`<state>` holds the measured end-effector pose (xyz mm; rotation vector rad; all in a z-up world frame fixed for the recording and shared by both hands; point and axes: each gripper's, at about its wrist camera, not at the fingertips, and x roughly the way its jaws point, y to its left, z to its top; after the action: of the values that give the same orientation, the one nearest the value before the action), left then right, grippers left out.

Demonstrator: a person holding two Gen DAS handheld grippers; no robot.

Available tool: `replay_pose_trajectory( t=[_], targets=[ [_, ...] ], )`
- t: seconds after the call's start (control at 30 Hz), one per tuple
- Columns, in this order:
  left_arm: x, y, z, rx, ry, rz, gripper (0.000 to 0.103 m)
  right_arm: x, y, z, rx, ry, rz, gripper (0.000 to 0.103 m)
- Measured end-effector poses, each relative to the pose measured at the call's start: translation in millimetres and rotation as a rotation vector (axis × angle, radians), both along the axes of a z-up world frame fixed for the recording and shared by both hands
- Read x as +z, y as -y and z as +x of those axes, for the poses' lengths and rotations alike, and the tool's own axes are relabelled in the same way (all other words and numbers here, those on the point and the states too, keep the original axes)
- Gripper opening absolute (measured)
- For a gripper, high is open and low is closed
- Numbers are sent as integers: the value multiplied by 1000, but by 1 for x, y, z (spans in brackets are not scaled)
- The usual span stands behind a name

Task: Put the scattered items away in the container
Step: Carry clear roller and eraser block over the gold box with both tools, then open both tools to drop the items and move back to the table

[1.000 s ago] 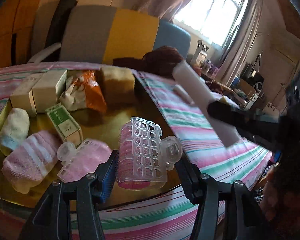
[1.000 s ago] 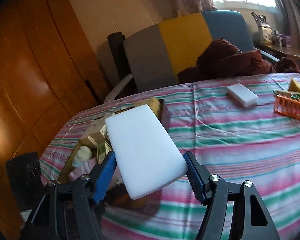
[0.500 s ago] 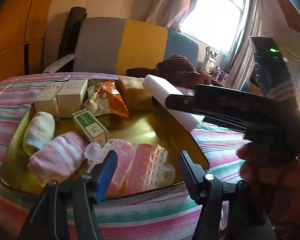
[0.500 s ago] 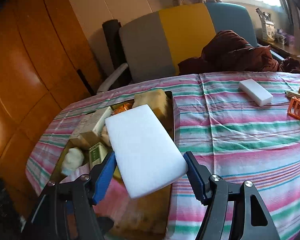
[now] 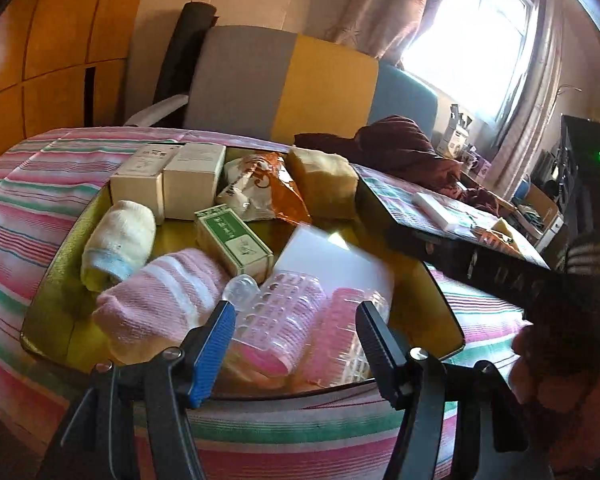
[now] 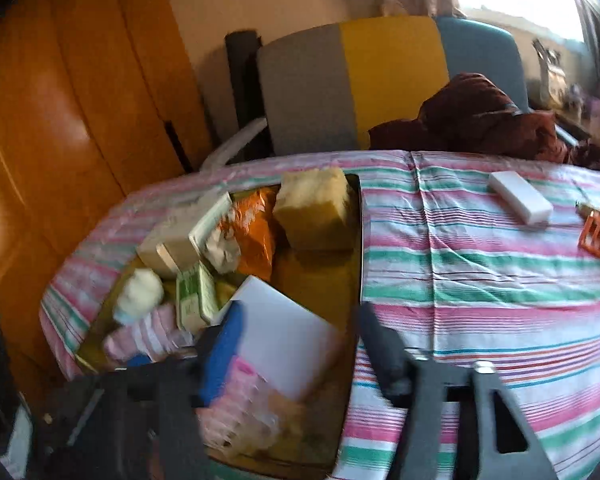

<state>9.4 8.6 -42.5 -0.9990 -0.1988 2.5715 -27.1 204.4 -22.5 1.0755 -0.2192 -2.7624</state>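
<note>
White sponge now lies in the tray, leaning on the curlers at 6 o'clock; a second ago the right tool gripped it. Right tool now released; left tool also spread, empty. Second sponge remains on the counter at 2 o'clock.

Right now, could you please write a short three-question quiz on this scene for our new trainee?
1. True or false: the right gripper is clamped on the white sponge.
2. Which lies on the striped cloth outside the gold tray: A) pink sock, B) second white block, C) green box?
3. What lies nearest the open left gripper?

Key: 1. False; its fingers are apart and the sponge lies in the tray. 2. B. 3. The pink hair rollers.
</note>
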Motion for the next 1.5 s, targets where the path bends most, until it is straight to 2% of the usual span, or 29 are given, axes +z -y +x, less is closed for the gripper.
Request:
replay_pose_trajectory(
  t=[0.1,0.37,0.47,0.53,0.7,0.77,0.83,0.9,1.03,1.2,1.27,1.37,1.5],
  targets=[
    [1,5,0,17,-3,7,64,-3,4,-4,18,18,33,42],
    [2,3,-5,31,12,-30,64,-5,2,-6,24,30,-12,44],
    [5,-3,-5,23,6,-40,64,-3,-8,2,4,0,-50,50],
    [9,-9,-3,14,-9,-45,64,0,-19,10,-30,-27,-62,65],
    [18,-29,-4,-22,-21,-53,64,7,-58,30,-126,-112,-76,69],
    [20,-39,-4,-38,-24,-59,64,3,-78,36,-185,-124,-56,72],
    [23,-52,-4,-61,-23,-57,64,-3,-96,41,-243,-121,-30,82],
    [26,-63,-3,-82,-24,-48,65,-14,-119,44,-305,-110,-1,84],
    [34,-98,0,-145,-40,-51,66,-35,-174,50,-420,-70,-22,84],
    [37,-155,8,-253,-98,-55,66,-43,-251,59,-564,-50,-45,84],
    [31,-177,5,-292,-99,-54,66,-43,-280,62,-613,-47,-70,84],
    [16,-209,-4,-320,-86,-96,66,-43,-327,61,-666,-33,-155,84],
    [-4,-232,-21,-309,-37,-128,66,-36,-375,46,-700,-14,-152,84]
  ],
)
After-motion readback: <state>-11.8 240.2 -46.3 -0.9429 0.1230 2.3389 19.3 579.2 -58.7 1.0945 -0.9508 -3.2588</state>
